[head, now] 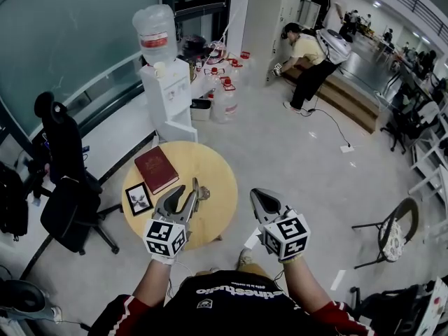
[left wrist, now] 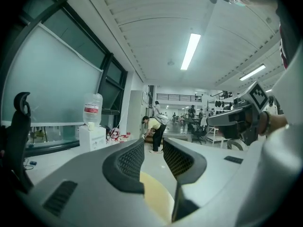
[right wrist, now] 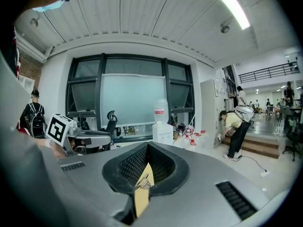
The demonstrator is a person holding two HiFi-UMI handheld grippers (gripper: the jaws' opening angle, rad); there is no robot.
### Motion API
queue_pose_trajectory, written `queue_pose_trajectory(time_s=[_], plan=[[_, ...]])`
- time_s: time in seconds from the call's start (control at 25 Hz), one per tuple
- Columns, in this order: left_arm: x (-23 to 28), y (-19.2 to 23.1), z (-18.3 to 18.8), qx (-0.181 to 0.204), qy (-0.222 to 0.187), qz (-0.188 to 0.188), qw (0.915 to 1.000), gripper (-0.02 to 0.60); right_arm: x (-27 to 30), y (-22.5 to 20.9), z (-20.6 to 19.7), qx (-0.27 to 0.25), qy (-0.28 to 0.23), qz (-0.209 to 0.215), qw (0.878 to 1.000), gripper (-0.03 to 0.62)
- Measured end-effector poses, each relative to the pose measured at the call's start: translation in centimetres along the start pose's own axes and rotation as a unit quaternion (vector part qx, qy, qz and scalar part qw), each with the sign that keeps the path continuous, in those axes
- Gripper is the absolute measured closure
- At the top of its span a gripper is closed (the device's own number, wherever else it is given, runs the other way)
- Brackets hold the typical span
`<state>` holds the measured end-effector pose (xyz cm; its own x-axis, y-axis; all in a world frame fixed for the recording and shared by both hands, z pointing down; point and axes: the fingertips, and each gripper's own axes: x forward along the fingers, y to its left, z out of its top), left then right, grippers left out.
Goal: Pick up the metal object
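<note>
Left gripper (head: pixel 187 190) open, right gripper (head: pixel 257 196) closed, at a round table (head: pixel 210 163).
Head view: the metal object (head: pixel 204 194) is seen lying on the table's near right part, just right of the left gripper's tips; a red book (head: pixel 156 169) and a framed picture (head: pixel 138 199) are set farther left. Left gripper view: its jaws are held apart, nothing between them. Right gripper view: its jaws are pressed together, empty, the metal object seen on the table below them.
</note>
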<state>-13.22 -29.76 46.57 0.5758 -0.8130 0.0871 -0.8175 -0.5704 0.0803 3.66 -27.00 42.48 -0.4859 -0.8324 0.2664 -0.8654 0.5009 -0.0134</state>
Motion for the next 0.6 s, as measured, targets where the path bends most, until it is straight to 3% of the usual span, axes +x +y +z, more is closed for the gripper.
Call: queue_pose_trajectory(time_s=[0.32,0.6], plan=[[2.7,0.1,-2.1,0.023,0.018,0.002,0.9996,0.457,0.9,-1.4,-1.1,0.012,0.006,-0.006,1.000,0.566],[4.6,0.8,-4.5,0.070,0.037,0.012,0.9968,0.457,2.3,-1.5,-1.9,0.012,0.016,-0.003,1.000,0.566]])
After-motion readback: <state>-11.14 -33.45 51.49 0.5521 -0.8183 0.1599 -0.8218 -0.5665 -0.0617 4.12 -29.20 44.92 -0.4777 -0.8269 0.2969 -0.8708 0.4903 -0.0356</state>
